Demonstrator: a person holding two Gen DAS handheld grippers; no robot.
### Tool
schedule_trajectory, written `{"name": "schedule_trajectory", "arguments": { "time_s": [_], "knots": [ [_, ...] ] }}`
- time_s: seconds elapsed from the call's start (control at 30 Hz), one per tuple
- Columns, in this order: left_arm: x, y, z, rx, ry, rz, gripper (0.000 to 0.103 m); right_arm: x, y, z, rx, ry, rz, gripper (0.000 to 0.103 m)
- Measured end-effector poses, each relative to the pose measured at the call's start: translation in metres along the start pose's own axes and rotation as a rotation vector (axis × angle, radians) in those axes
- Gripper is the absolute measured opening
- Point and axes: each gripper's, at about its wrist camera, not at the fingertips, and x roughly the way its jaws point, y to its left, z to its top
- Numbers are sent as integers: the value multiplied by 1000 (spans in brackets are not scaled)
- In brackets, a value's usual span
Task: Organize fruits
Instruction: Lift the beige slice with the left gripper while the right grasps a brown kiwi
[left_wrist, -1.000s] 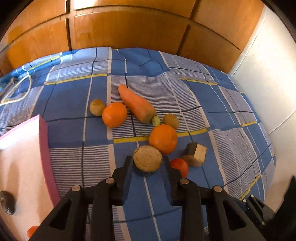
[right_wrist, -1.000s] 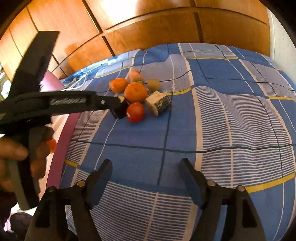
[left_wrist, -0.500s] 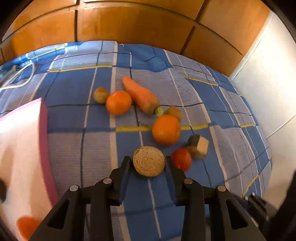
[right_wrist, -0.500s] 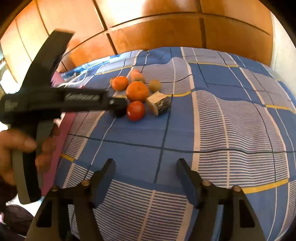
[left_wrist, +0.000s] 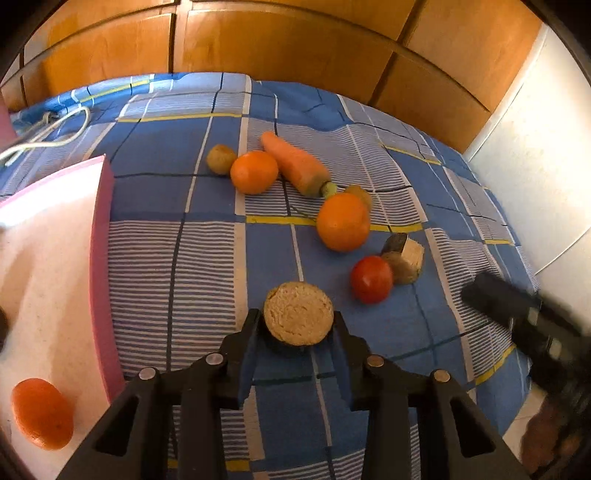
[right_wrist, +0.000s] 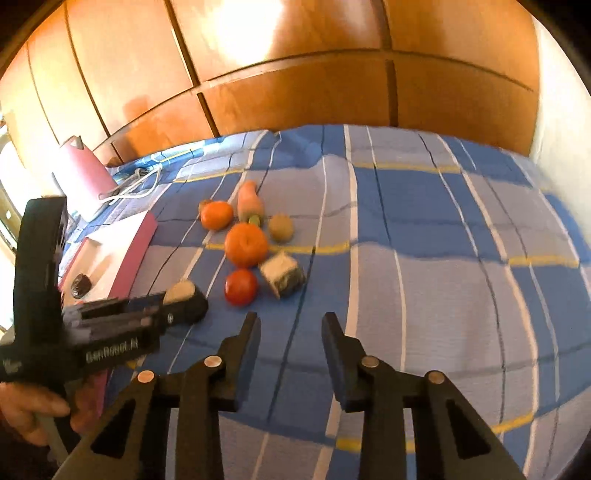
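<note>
A round bread slice is gripped in the left claw; the pink tray lies leftward. The right claw, just narrowed, is empty.

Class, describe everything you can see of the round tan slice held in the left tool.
The round tan slice looks like a cut half of a fruit: a pale, grainy, roughly circular cut face with a darker rim of skin. It is gripped on both sides by the left tool, cut face toward the camera, over the blue checked bedcover.
</note>
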Motion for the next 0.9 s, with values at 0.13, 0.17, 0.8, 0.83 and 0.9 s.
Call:
{"name": "schedule_trajectory", "arguments": {
  "time_s": [0.13, 0.17, 0.8, 0.83, 0.9],
  "knots": [
    [0, -2, -1, 10, -4, 14, 36, 13, -5, 26, 36, 2, 33, 35],
    [-1, -2, -1, 11, -5, 17, 36, 19, -6, 32, 51, 5, 42, 35],
    [-3, -1, -4, 3, -18, 5, 36, 115, -3, 71, 94, 166, 29, 25],
    [-3, -2, -4, 6, -17, 7, 36, 112, -3, 70, 89, 159, 20, 25],
    [-4, -2, -4, 10, -19, 4, 35, 105, -4, 68, 84, 134, -1, 25]
  ]
}}
